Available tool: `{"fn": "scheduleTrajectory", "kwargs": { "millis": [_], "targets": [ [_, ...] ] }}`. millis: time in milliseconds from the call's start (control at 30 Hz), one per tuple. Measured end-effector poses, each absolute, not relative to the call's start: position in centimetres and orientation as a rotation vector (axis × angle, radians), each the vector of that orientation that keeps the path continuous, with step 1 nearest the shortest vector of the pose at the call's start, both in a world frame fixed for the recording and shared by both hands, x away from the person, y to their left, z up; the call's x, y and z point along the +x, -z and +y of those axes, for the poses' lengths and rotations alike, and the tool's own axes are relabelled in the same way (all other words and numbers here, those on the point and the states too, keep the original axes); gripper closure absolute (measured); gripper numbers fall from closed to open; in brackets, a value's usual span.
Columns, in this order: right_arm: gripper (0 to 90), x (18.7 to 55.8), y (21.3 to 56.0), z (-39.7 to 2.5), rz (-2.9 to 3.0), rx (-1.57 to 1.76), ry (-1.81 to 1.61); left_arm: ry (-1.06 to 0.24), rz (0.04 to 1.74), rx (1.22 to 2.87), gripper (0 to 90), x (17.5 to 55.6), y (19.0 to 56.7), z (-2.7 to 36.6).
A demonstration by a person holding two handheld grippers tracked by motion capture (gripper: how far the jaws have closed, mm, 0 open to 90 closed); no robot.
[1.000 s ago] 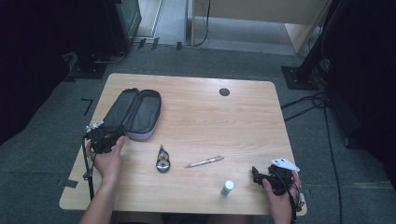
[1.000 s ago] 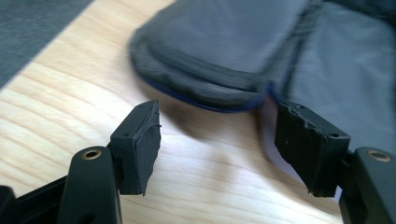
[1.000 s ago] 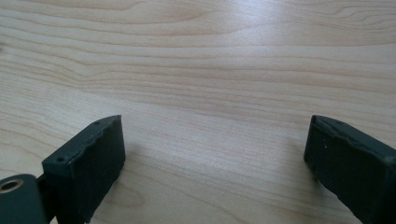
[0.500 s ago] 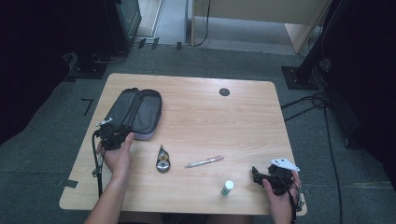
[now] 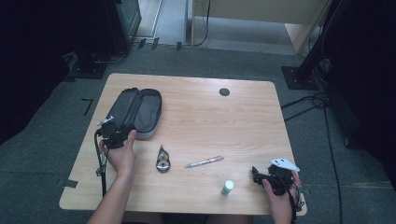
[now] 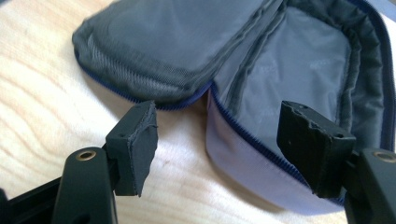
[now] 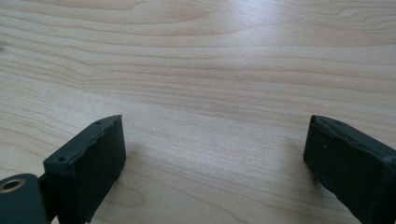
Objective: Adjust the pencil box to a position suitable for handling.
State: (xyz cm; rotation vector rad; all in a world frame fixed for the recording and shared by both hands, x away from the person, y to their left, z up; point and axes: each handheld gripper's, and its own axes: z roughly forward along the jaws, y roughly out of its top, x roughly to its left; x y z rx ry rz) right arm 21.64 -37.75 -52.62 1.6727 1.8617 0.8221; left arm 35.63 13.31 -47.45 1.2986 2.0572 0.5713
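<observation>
A grey zip pouch (image 5: 135, 111) lies unzipped and spread flat at the table's left; its mesh lining and blue zip (image 6: 261, 70) fill the left gripper view. My left gripper (image 5: 113, 132) sits at the pouch's near end, open, its jaws straddling the near edge (image 6: 219, 140) with nothing between them. My right gripper (image 5: 258, 176) rests low at the table's front right corner, open over bare wood (image 7: 215, 149). On the table lie a pen (image 5: 204, 162), a small dark round tool (image 5: 162, 161) and a small white bottle with a green base (image 5: 227, 187).
A dark round cable hole (image 5: 224, 92) sits near the table's far edge. A cable (image 5: 101, 163) hangs from the left gripper over the table's left edge. Black stands and cables crowd the carpeted floor around the table.
My left gripper has moved forward and to the right, from beside the pouch's near left corner up to its near end. The right gripper has stayed where it was.
</observation>
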Motion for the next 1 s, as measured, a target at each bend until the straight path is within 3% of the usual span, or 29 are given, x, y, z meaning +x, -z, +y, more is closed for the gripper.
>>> {"fn": "scheduleTrajectory", "kwargs": {
  "millis": [333,1000],
  "targets": [
    [5.2,21.6,52.6,-37.7,1.862,1.673,-0.822,-0.548,2.095,1.35,35.9,36.6,48.6,12.8],
    [5.2,21.6,52.6,-37.7,1.862,1.673,-0.822,-0.511,1.984,1.406,79.2,36.6,49.0,14.9]
  ]
}}
